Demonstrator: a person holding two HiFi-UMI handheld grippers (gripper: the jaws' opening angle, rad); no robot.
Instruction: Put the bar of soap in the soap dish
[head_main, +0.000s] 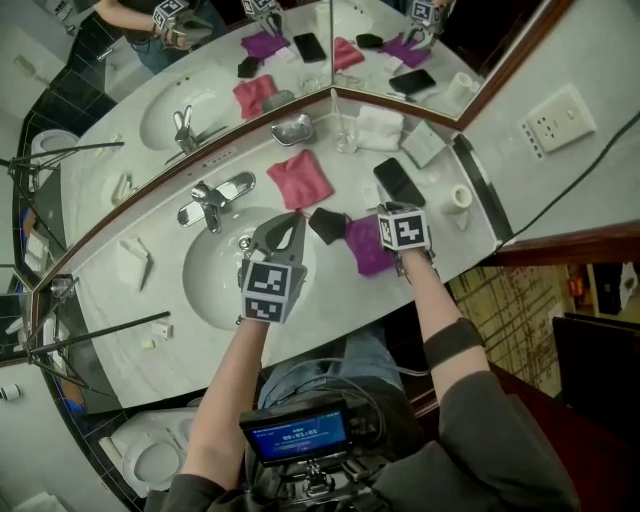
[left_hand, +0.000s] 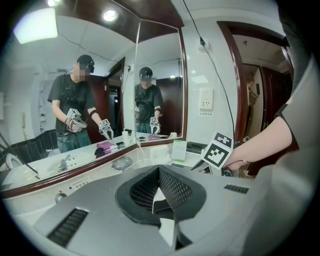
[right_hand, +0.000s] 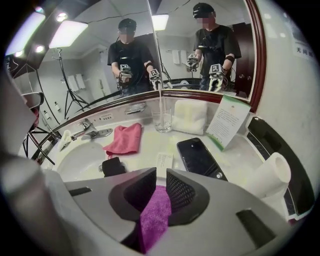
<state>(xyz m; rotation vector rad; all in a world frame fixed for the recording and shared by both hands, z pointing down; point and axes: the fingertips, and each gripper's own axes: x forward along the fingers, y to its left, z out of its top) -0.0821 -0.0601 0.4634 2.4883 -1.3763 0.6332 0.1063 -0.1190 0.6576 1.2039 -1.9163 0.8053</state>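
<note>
1. At the left of the head view, a round white basin (head_main: 215, 275) is sunk into the pale worktop (head_main: 110, 300), with a chrome tap (head_main: 213, 200) behind it.
2. The left gripper (head_main: 285, 228) hangs over the basin's right rim. Its jaws are together with nothing between them.
3. Above it lies a crumpled pink cloth (head_main: 300, 178). Further up, in the mirror corner, the silvery metal soap dish (head_main: 292, 129) stands empty.
4. A black rectangular bar (head_main: 327, 225), seemingly the soap, lies on the worktop just right of the left gripper's tips. It is well apart from the dish and no jaw holds it.
5. Beside it lies a purple terry cloth (head_main: 366, 245). The right gripper (right_hand: 160, 172) has its jaws clamped on this cloth, which runs up between the pads.
6. A small white printed packet (right_hand: 164, 161) lies ahead of those jaws; its print is too small to read.
7. A black smartphone (head_main: 398, 181) lies face up to the right, its screen dark.
8. A clear glass tumbler (head_main: 346, 135) and a white folded towel (head_main: 380, 127) stand by the mirror.
9. A white standing card with a green edge (right_hand: 229, 120) carries lines of fine text that cannot be read.
10. A white paper roll (head_main: 460, 196) stands at the far right.
</note>
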